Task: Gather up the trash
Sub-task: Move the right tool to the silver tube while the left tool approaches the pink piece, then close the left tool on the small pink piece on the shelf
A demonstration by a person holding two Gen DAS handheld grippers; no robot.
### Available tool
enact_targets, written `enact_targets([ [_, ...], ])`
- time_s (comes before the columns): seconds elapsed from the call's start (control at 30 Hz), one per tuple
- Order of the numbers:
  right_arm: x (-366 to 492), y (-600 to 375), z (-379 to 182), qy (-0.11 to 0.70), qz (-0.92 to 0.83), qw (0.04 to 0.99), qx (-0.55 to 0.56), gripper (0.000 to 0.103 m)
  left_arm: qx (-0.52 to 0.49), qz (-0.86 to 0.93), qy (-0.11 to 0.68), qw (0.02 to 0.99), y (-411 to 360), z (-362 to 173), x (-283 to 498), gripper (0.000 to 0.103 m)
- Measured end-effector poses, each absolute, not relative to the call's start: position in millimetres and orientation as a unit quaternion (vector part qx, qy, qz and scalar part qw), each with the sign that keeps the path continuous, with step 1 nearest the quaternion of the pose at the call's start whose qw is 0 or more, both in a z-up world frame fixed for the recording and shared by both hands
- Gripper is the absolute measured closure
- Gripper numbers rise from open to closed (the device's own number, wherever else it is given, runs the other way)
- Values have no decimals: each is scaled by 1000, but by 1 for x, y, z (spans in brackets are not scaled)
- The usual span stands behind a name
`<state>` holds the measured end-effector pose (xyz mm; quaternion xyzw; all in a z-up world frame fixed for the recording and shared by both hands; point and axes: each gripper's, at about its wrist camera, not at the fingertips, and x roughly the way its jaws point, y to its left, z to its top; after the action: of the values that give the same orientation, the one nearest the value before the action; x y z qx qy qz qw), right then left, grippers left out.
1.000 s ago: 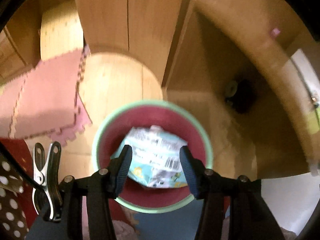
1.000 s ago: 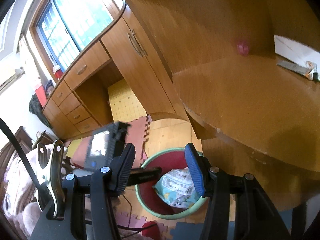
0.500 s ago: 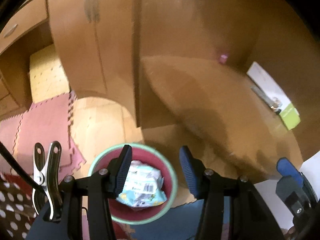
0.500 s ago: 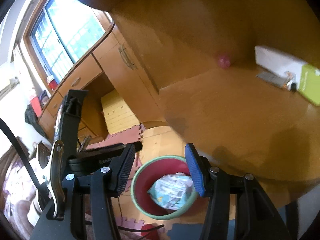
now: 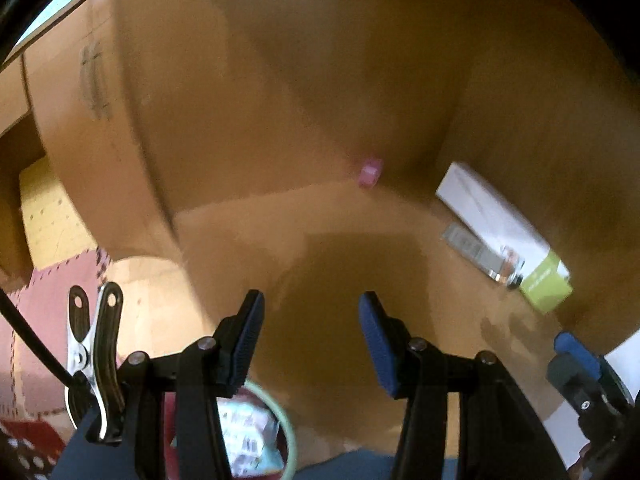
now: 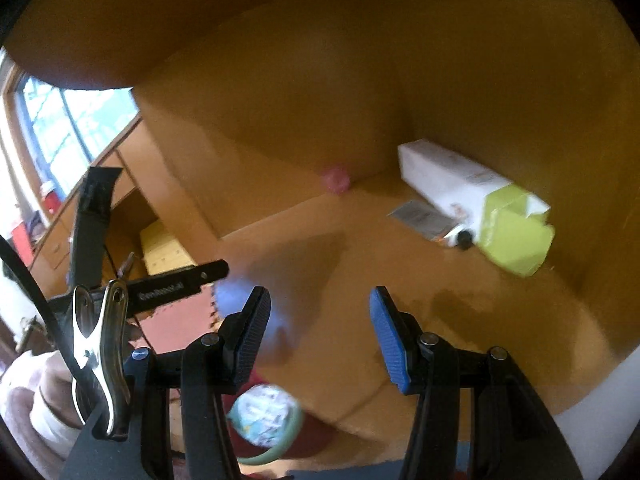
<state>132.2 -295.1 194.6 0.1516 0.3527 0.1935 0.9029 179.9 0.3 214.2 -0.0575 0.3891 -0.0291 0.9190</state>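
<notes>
Both grippers are standing released with nothing between the pads: the left gripper [image 5: 310,342] and the right gripper [image 6: 320,338] are pointing across the wooden desk [image 5: 360,248]. The step in hand appears to be the search for the next piece of trash. The bin [image 6: 286,438], green-rimmed and on the floor below the desk's front edge, is holding one crumpled printed wrapper [image 6: 262,414]. Candidates are lying near the desk's far right corner: a white-and-green carton [image 6: 472,204], a flat silver packet [image 6: 418,216] just beside it, and a small pink object [image 6: 336,178] against the back edge. The next move calls for reaching over one, centring it between the pads and clenching.
</notes>
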Motion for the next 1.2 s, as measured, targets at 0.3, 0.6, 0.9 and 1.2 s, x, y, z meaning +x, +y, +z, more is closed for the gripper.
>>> enact_targets([
  [0.3,176,-317,183,338,132,912,191,49,-61,-54,359,930,-26,215,240,51],
  [0.6,190,-330,168,356,127,912,159,49,-39,-51,357,932,-45,200,296,50],
  [0.9,185,-332,170,370,136,910,125,49,31,-58,355,933,-72,191,334,43],
  [1.2,184,-340,168,371,138,908,139,49,25,-47,384,922,-74,171,357,48],
])
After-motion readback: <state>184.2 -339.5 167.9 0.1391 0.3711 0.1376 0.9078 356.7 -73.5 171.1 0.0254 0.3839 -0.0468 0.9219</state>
